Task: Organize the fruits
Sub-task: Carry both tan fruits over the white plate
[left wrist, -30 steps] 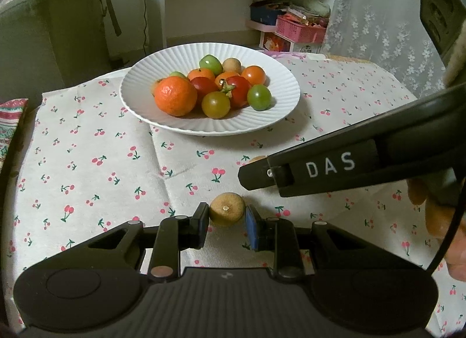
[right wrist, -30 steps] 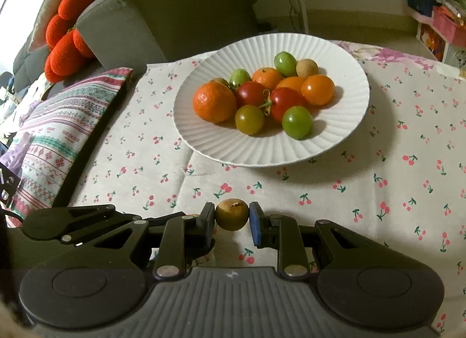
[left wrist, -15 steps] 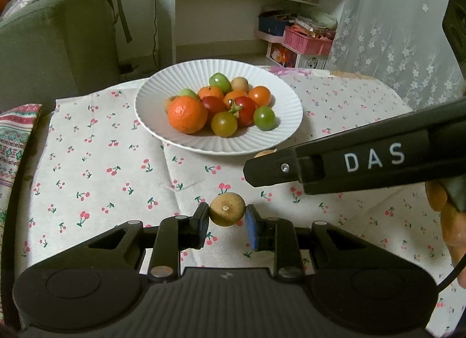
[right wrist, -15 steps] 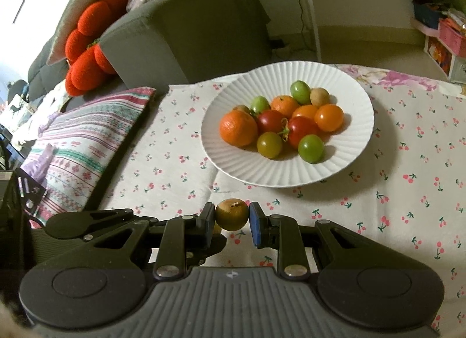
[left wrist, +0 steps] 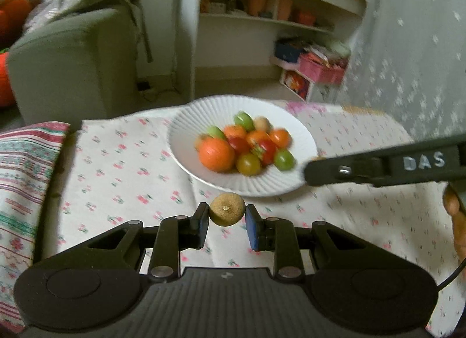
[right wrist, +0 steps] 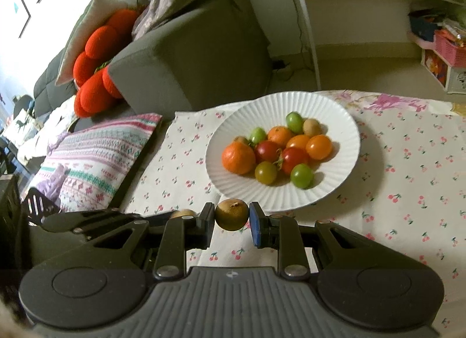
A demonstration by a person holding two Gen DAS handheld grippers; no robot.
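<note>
Both grippers are clamped on fruit. Left gripper [left wrist: 227, 220] has its pads pressed on a small brown round fruit [left wrist: 227, 212], stem scar facing the camera; right gripper [right wrist: 232, 221] pinches a second brown fruit [right wrist: 232, 214] the same way. Neither fruit touches the cloth-covered surface [right wrist: 407, 163] any more.

Compared with a second ago, both hands have come up and the view has widened: the white ribbed plate [right wrist: 343, 122] now sits lower and smaller in each wrist view, and more of the grey sofa [right wrist: 189, 55] and the shelf behind shows. The left view is smeared, so that hand looks to be moving as I watch. The right gripper's arm, lettered DAS, crosses the left view just at the plate's near rim, a good deal higher in the picture than before.

On the plate lie a mandarin [right wrist: 238, 157], red, orange and green cherry tomatoes, and one more brown fruit [right wrist: 311, 127] at the far side. I see no stray fruit left on the cloth.

My reading: the pick-up is done and the carry to the plate is under way; release over the pile comes next, and both may roll.
</note>
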